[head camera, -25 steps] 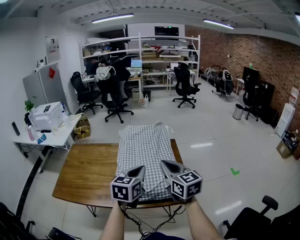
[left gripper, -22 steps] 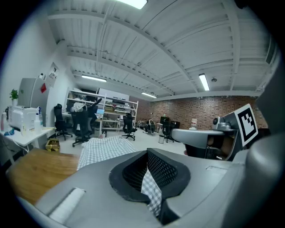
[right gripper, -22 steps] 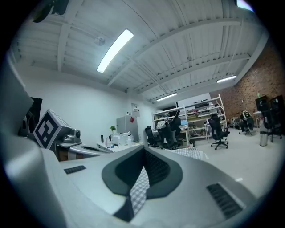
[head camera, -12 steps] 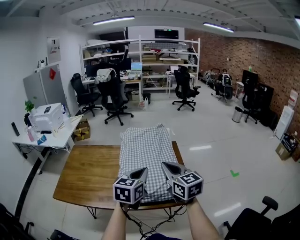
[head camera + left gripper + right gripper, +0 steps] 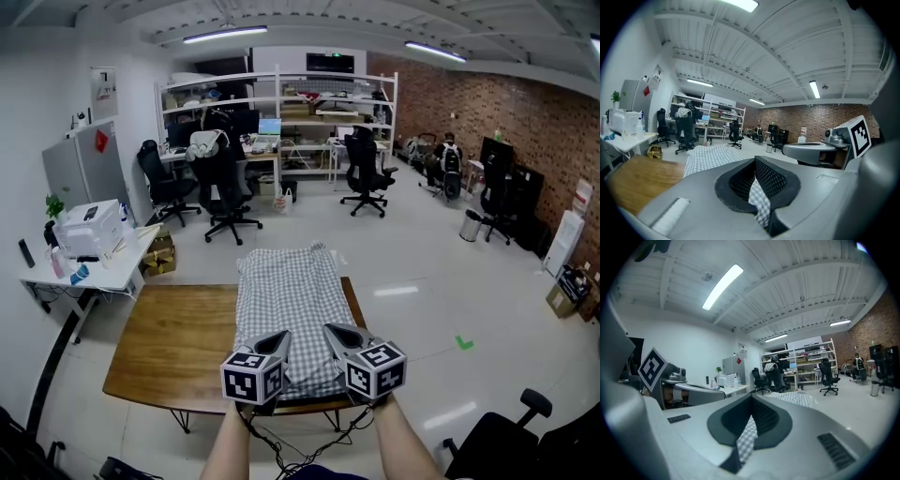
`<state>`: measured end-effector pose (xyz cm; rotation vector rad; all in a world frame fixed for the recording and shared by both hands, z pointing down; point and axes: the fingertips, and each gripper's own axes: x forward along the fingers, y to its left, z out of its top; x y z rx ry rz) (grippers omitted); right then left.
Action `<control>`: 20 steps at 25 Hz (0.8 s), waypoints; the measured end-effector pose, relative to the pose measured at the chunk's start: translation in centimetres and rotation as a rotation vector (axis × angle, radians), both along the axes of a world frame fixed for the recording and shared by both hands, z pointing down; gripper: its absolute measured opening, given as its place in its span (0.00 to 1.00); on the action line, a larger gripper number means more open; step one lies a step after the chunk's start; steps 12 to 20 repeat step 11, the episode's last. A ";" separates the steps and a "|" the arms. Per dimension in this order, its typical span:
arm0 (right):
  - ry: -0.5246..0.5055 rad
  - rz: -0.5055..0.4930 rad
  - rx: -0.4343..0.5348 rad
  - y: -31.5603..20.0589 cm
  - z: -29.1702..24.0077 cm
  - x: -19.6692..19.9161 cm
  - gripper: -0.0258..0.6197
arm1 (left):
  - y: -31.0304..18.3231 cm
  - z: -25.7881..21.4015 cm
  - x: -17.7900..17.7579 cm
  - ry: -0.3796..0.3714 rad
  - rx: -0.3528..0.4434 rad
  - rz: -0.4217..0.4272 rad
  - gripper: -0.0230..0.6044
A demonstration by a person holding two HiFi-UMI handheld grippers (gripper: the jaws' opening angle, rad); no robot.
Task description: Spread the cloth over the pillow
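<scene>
Little has changed: the left gripper [image 5: 279,337] and right gripper [image 5: 331,331] stay clenched on the near edge of the checked cloth [image 5: 286,286] (pillow hidden beneath), so the spread looks nearly finished.

I'm seeing almost nothing changing. My head view is swaying slightly, so the desk [image 5: 169,337] and the room behind it are drifting a touch in frame and back again. The checked cloth [image 5: 286,300] is shifting only faintly along its far edge. The right gripper [image 5: 334,331] is edging very slightly rightward.
</scene>
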<state>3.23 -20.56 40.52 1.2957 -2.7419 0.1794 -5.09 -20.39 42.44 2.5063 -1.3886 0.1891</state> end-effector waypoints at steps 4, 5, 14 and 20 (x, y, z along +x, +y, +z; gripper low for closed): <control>0.005 -0.002 -0.003 0.1 0.0 -0.1 0.05 | 0.1 -0.1 0.2 0.002 -0.001 0.009 0.05; 0.006 -0.003 -0.004 0.2 0.1 -0.1 0.05 | 0.2 -0.1 0.3 0.002 -0.002 0.010 0.05; 0.007 -0.008 -0.018 0.5 0.3 0.1 0.05 | 0.5 0.4 0.7 0.006 -0.021 0.016 0.05; 0.007 -0.008 -0.018 0.5 0.3 0.1 0.05 | 0.5 0.4 0.7 0.006 -0.021 0.016 0.05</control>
